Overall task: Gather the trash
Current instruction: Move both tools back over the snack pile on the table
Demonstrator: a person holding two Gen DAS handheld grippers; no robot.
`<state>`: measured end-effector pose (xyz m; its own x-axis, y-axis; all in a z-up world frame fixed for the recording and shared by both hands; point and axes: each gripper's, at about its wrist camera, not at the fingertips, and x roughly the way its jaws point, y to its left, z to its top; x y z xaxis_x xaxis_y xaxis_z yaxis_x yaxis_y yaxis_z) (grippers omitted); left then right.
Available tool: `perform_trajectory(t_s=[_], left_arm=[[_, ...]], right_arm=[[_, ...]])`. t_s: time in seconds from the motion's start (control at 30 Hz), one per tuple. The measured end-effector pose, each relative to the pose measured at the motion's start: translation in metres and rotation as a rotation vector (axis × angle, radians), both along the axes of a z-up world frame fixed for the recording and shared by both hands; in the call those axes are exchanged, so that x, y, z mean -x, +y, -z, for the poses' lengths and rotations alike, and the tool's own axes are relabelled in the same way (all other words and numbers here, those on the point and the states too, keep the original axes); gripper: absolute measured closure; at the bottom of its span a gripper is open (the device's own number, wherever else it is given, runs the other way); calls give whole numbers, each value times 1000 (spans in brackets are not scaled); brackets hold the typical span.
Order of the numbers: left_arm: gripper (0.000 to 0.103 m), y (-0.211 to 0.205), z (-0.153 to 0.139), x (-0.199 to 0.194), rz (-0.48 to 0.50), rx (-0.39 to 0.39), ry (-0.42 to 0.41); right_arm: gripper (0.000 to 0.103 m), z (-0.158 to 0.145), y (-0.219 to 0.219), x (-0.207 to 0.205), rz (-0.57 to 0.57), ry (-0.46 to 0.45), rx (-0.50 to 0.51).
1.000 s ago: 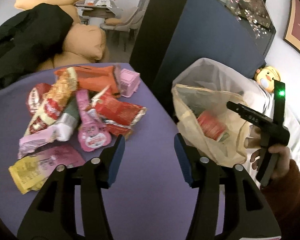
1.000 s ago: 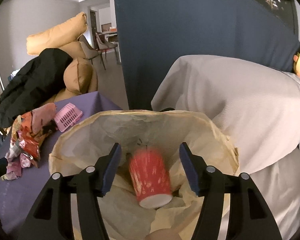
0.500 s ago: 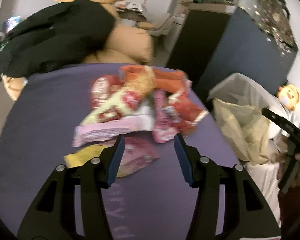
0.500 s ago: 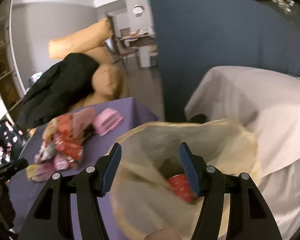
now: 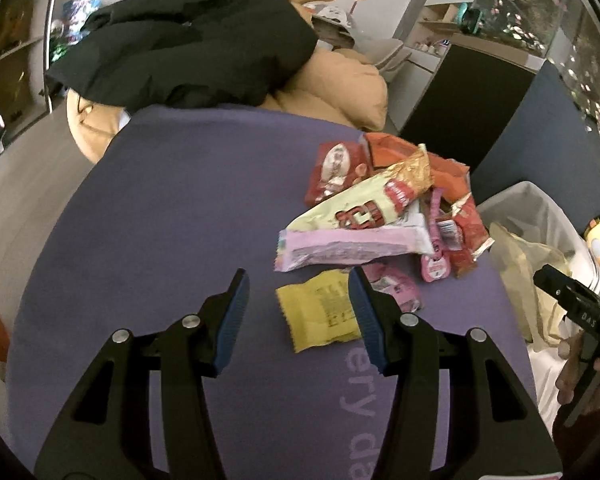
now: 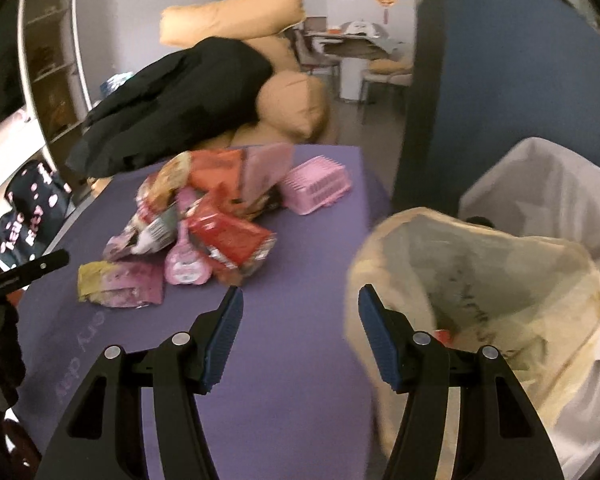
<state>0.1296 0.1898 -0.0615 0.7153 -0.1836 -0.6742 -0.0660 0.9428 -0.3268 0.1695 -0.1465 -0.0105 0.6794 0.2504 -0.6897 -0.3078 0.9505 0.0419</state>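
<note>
A heap of snack wrappers (image 5: 384, 208) lies on the purple table (image 5: 180, 220), with a yellow wrapper (image 5: 320, 312) nearest to me. My left gripper (image 5: 298, 300) hovers open above the table, the yellow wrapper partly behind its right finger. In the right wrist view the same heap of wrappers (image 6: 204, 220) and a pink basket (image 6: 316, 190) sit ahead to the left. My right gripper (image 6: 300, 312) is open and empty over the table's near edge. Beside it on the right is the yellowish trash bag (image 6: 500, 280), with a red cup (image 6: 442, 336) partly visible inside.
A black jacket (image 5: 188, 44) lies over tan cushions (image 5: 340, 88) behind the table. A dark blue partition (image 6: 500, 100) stands behind the bag, and white cloth (image 6: 548, 184) covers the surface to its right. A hand (image 5: 580, 372) holds the right gripper's handle.
Both grippers swung left, away from the bag and toward the wrapper heap. The red cup, in the bag a second ago, is now mostly hidden behind the right finger.
</note>
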Motion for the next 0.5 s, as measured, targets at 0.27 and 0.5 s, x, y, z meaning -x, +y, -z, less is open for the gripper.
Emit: perform_trajectory(t_s=[0.27,0.5], left_arm=[[54,-4,10,-4,34,25,24],[54,-18,5,-7,109,1,7]], right_arm=[[46,8,32,-8,-108,25,30],[46,7,73,-43,-250,-37,110]])
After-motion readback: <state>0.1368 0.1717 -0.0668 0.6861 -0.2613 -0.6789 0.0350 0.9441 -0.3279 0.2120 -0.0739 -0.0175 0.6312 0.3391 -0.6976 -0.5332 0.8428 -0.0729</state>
